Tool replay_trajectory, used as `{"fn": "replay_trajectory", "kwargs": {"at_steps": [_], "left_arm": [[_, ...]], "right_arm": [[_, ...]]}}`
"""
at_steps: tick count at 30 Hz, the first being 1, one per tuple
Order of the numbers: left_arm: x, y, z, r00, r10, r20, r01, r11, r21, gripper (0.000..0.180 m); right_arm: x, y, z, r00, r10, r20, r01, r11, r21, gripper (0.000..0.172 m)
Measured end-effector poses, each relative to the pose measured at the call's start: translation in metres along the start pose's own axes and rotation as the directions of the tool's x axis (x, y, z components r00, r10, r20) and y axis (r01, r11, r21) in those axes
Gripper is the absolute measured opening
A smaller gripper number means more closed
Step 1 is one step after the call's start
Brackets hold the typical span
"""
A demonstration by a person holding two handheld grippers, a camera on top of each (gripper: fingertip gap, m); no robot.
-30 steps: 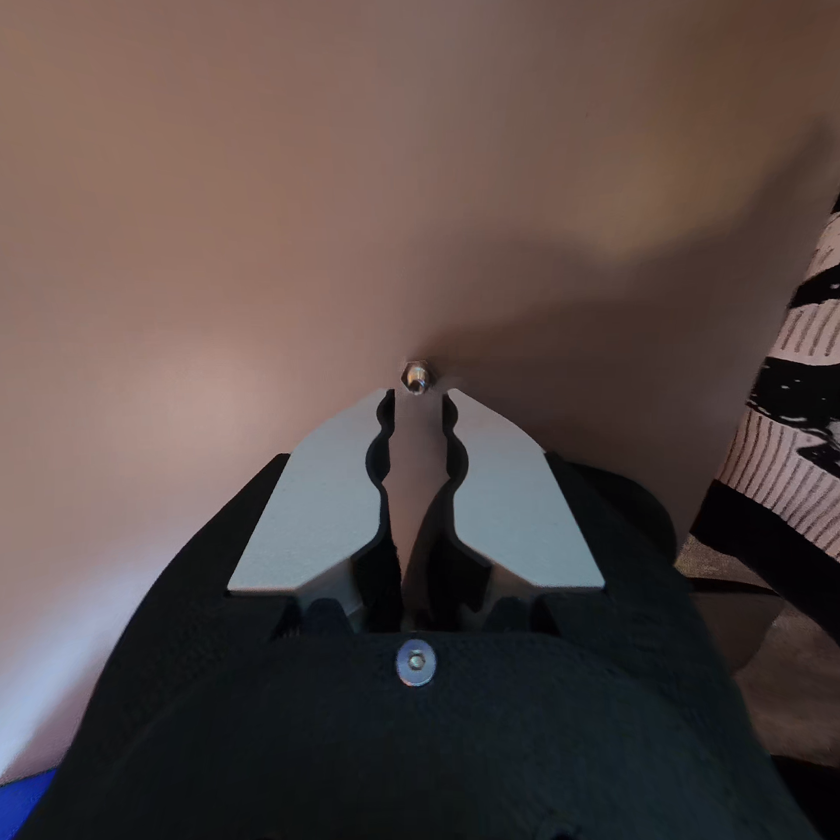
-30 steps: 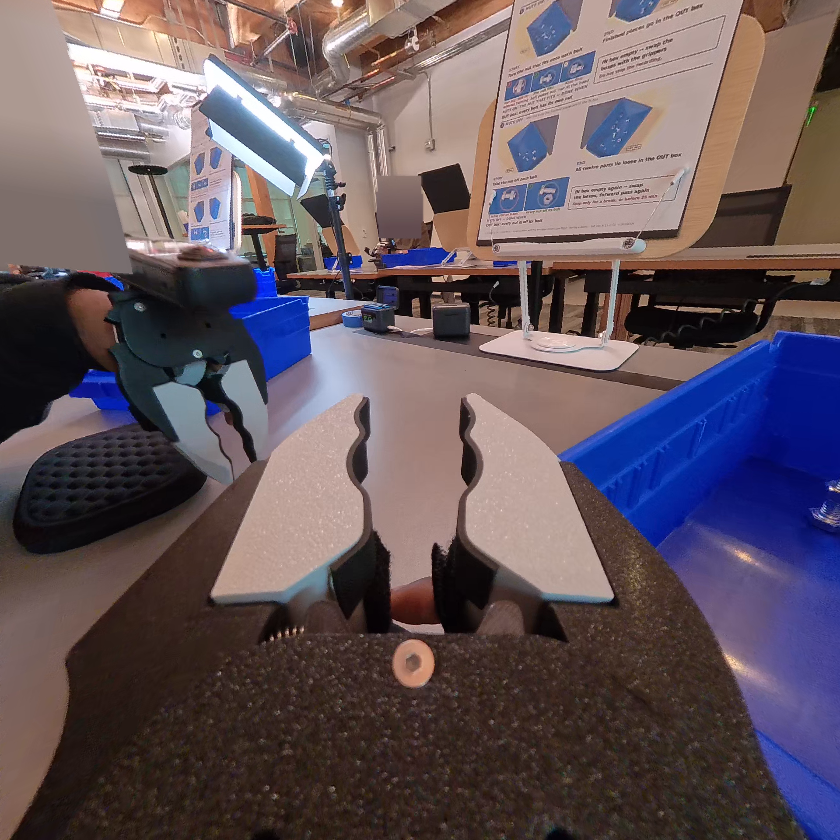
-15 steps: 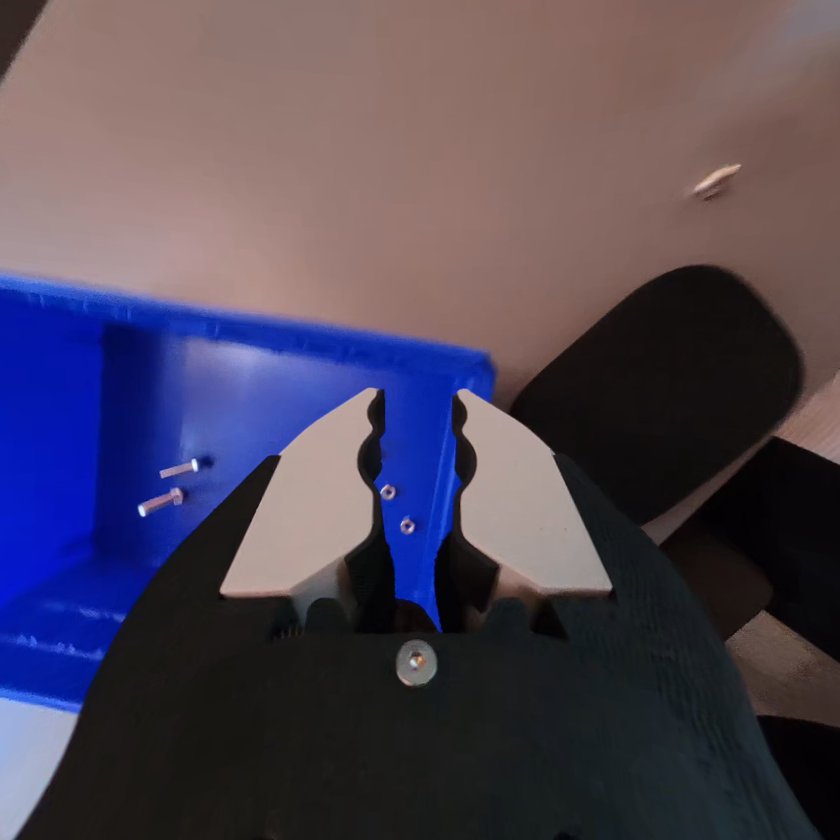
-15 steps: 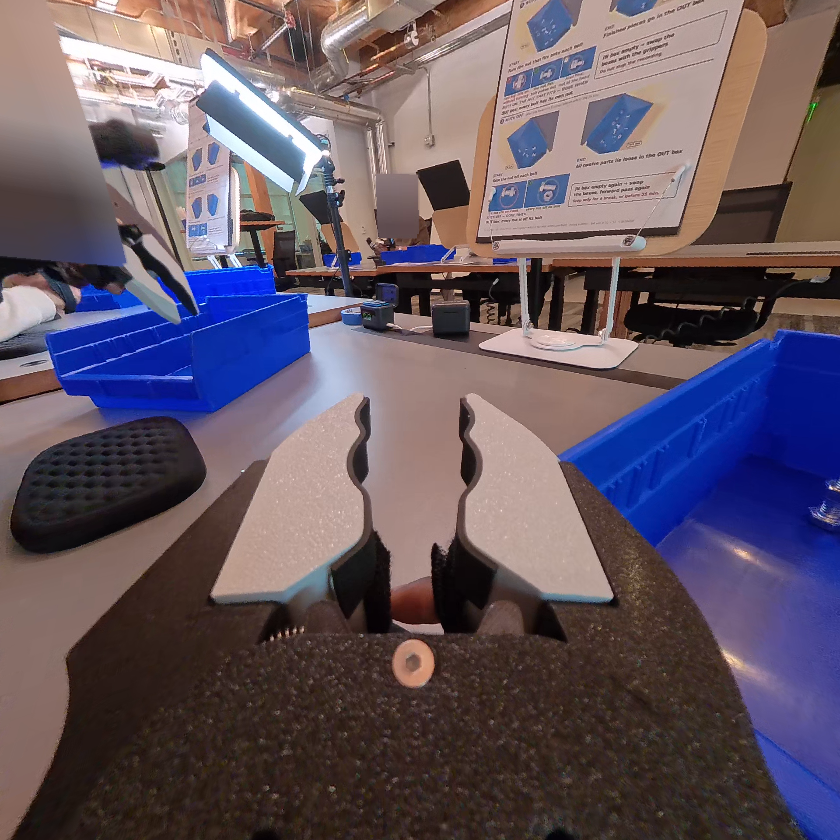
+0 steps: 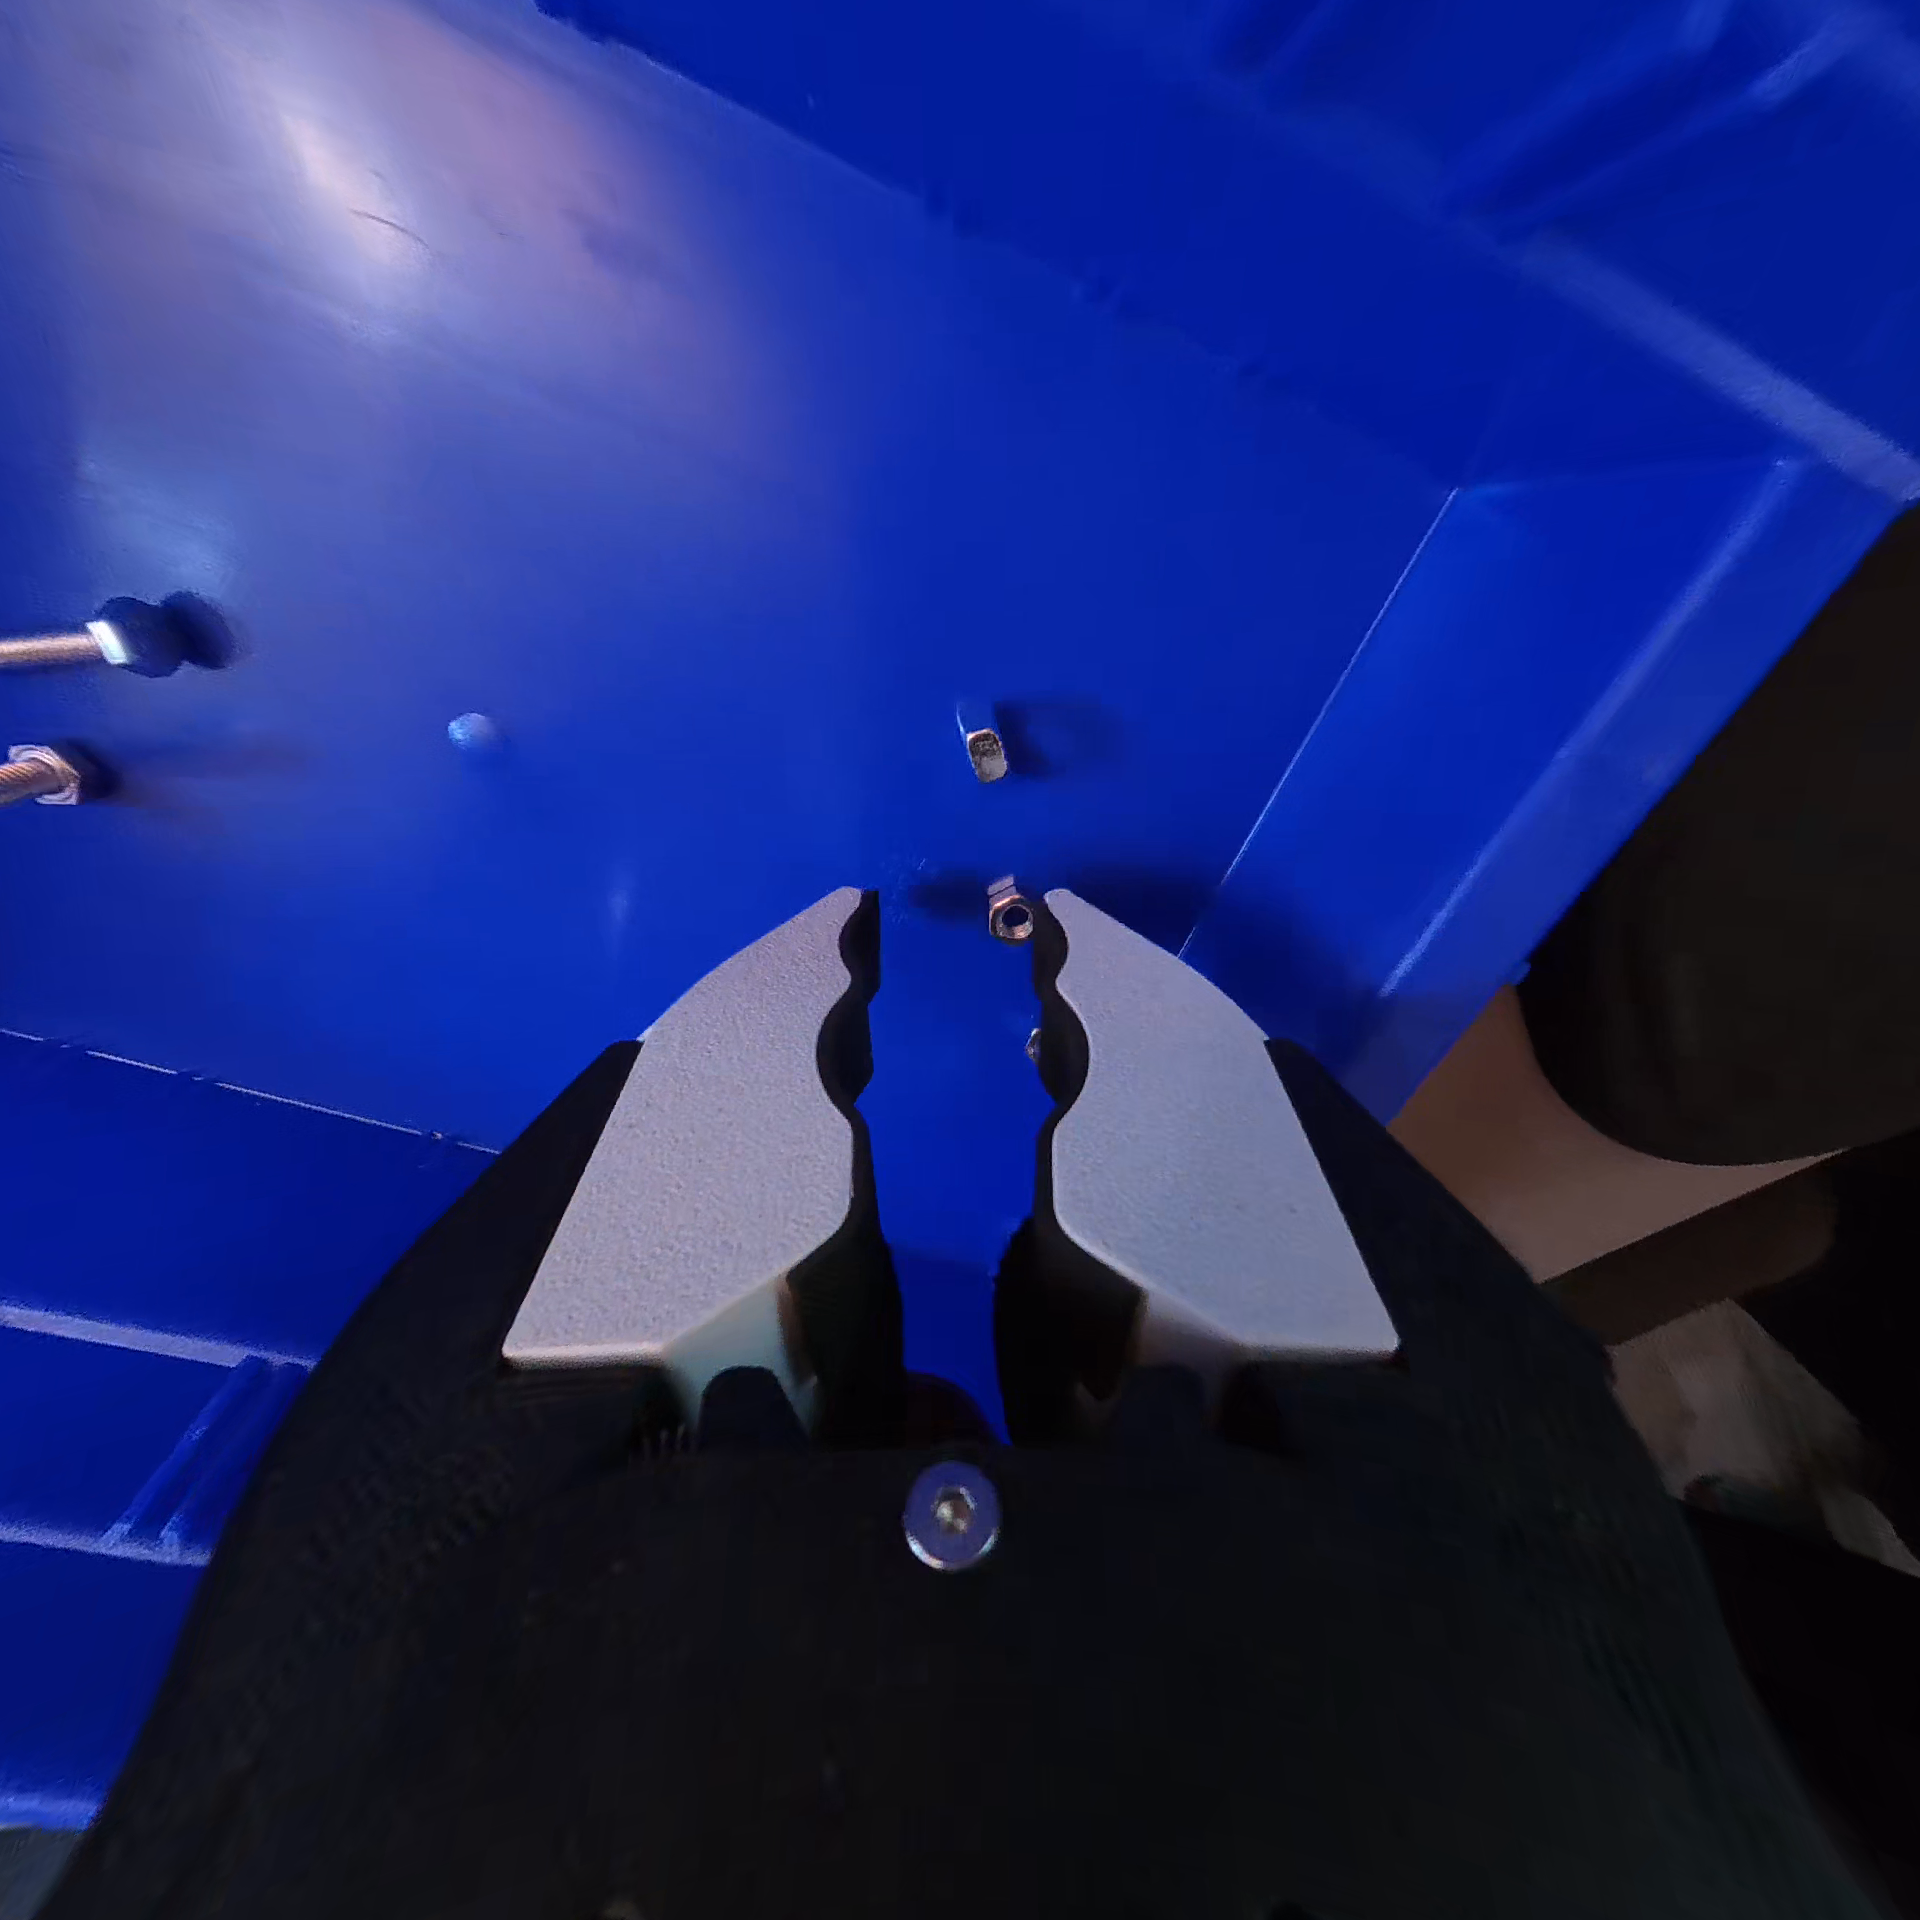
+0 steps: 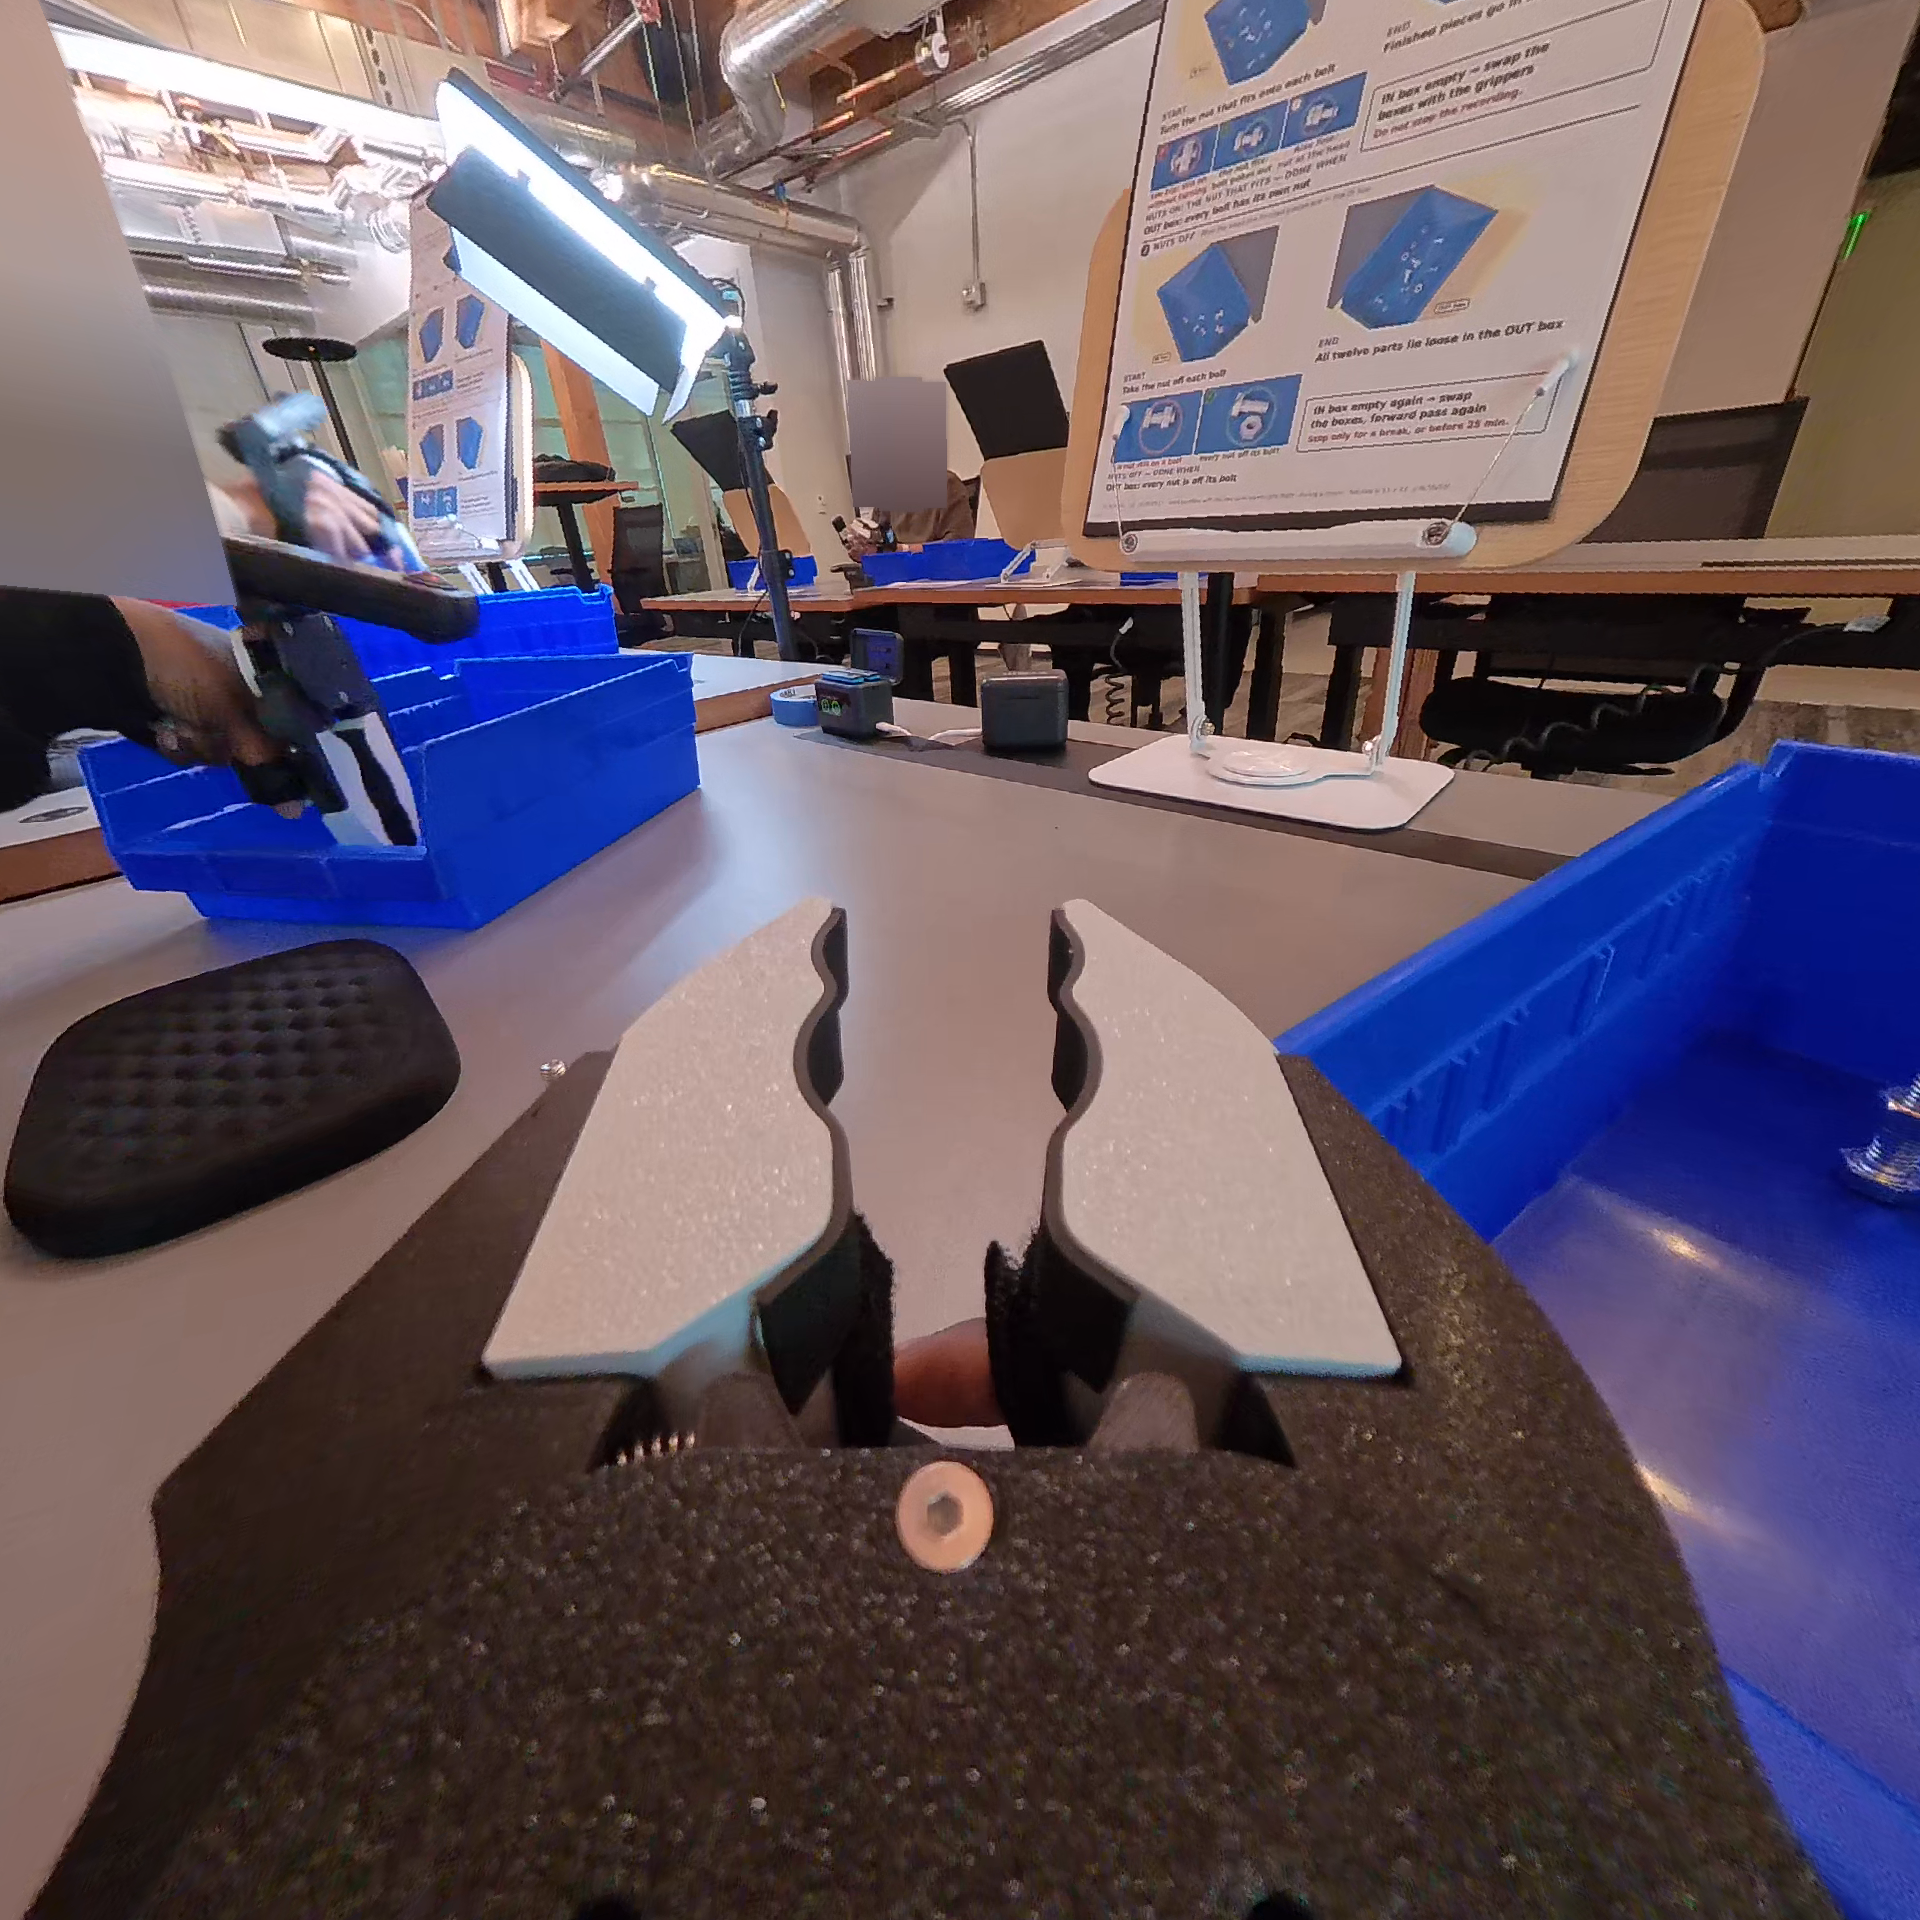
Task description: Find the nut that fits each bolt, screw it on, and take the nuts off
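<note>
Your left claw [image 5: 956,914] is down inside the blue bin [image 5: 1558,727], part open and holding nothing, a small nut [image 5: 1010,921] just by its right fingertip; two bolts [image 5: 62,717] lie far left. Your right claw [image 6: 945,925] hangs wide open and bare over the table [image 6: 935,831]

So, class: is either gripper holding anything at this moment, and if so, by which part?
Nothing is held. The left gripper is open inside the blue plastic bin, a small steel hex nut beside one fingertip; the right gripper is open.

Grey table [image 6: 935,831], studio light panel [image 6: 582,249] on stand, exposed ceiling ducts [image 6: 790,42], desks w/ chairs behind.
</note>
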State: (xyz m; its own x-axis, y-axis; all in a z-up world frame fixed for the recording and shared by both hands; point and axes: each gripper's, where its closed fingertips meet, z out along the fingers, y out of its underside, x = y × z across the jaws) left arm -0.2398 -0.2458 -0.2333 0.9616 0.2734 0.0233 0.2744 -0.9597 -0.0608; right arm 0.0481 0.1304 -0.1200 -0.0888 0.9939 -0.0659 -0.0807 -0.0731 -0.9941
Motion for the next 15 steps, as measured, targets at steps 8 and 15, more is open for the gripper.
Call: {"fn": "replay_trajectory", "kwargs": {"at_steps": [8, 15], "left_arm": [[0.000, 0.003, 0.001, 1.000, 0.019, 0.011, -0.019, 1.000, -0.005, 0.029], [-0.001, -0.020, 0.000, 1.000, -0.014, -0.021, 0.016, 0.991, 0.136, 0.026]], "right_arm": [[0.000, 0.001, 0.000, 1.000, 0.000, -0.003, 0.000, 1.000, -0.005, 0.037], [0.000, 0.001, 0.001, 1.000, -0.003, -0.004, 0.003, 1.000, -0.009, 0.037]]}}
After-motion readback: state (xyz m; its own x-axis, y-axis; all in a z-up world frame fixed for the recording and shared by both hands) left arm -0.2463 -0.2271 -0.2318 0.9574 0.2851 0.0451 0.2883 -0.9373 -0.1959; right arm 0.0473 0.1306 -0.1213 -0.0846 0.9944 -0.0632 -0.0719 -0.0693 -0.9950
